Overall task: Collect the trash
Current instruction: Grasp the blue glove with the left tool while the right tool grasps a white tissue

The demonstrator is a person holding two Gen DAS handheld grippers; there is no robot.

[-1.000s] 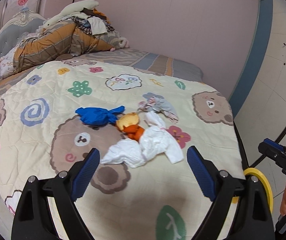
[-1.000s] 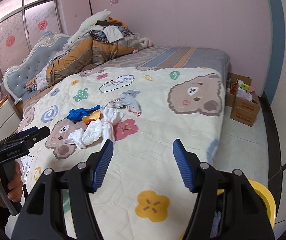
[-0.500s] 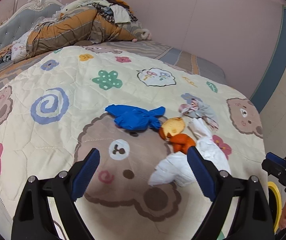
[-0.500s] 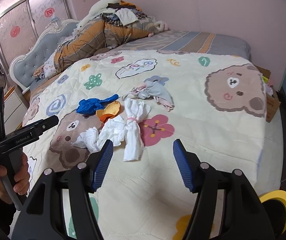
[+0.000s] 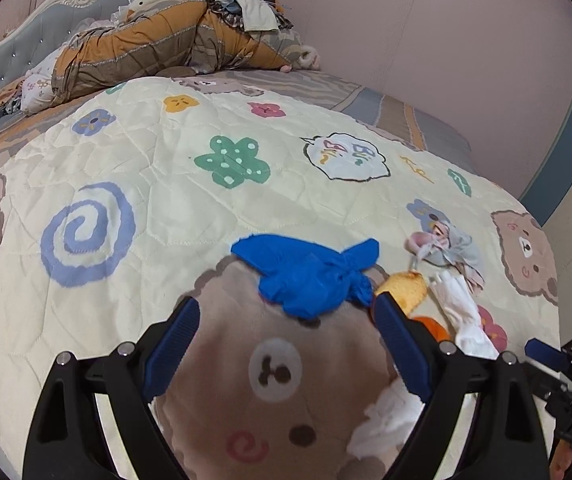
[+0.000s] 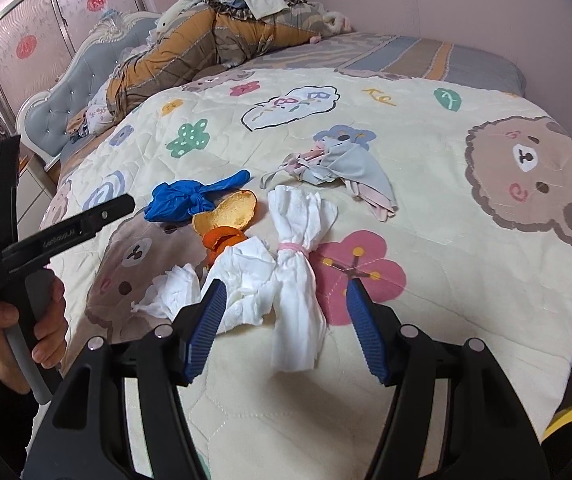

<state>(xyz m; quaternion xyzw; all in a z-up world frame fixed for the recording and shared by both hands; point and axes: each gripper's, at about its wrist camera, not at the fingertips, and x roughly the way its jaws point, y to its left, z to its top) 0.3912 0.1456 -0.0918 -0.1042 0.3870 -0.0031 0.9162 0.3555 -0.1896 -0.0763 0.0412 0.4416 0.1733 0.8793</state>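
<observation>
Trash lies in a small heap on the patterned quilt [image 5: 134, 168]. A knotted blue bag [image 5: 310, 276] sits just ahead of my left gripper [image 5: 286, 316], which is open and empty. Beside it lie orange peel [image 5: 404, 286] and white tissue [image 5: 460, 312]. In the right wrist view my right gripper [image 6: 286, 308] is open, its fingers either side of a white tissue bundle [image 6: 298, 264] tied with a pink band. The blue bag [image 6: 182, 200], the orange peel [image 6: 230, 214] and a grey-pink crumpled cloth [image 6: 350, 168] lie beyond it.
A pile of bedding and clothes [image 6: 222, 28] is heaped against the grey headboard [image 6: 70, 80]. A yellow bin rim [image 6: 570, 420] shows below the bed's right edge. The left gripper's handle [image 6: 38, 248] is held at the left.
Both grippers have moved forward and closer to the heap. The left one now faces the blue bag; the right one now straddles the white tissue bundle. Both stay open.
</observation>
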